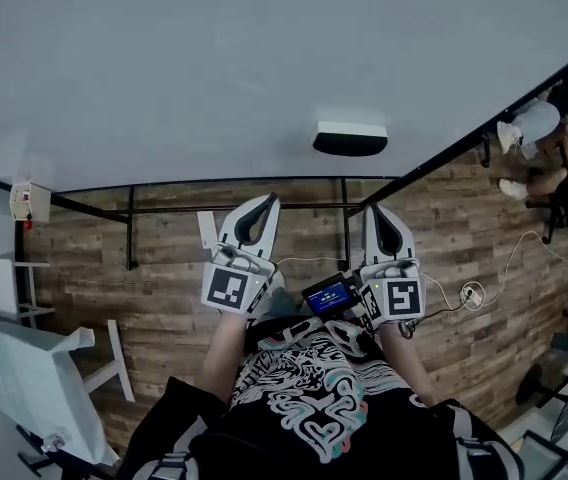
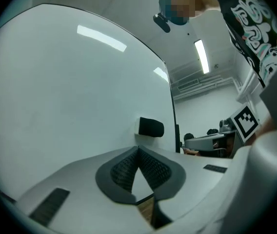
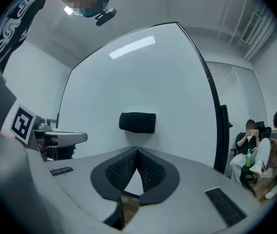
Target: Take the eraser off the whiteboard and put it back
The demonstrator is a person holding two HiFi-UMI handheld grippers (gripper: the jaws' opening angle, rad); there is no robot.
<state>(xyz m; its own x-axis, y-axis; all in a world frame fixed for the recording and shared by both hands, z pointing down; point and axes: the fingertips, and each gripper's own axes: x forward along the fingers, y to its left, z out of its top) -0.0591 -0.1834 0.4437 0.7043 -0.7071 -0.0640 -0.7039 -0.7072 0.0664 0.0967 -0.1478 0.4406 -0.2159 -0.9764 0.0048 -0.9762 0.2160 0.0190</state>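
The left tongs [image 1: 267,201] and the right tongs [image 1: 381,211] are held side by side ahead of the torso, apart from each other and pointed forward. Each pair of jaws is closed tip to tip, with nothing gripped between. The left forearm [image 1: 226,343] and the right forearm [image 1: 402,353] are extended behind them.

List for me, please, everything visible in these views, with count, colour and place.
whiteboard: one, white with black frame, upright ahead.
eraser: one, black with white backing, stuck on the whiteboard beyond the right gripper.
floor: one, brown wood planks, below the board.
seated people: two, far right, past the board's edge.
cable: one, white, on the floor at right.
left gripper: one, white, fingers together, empty.
right gripper: one, white, fingers together, empty.
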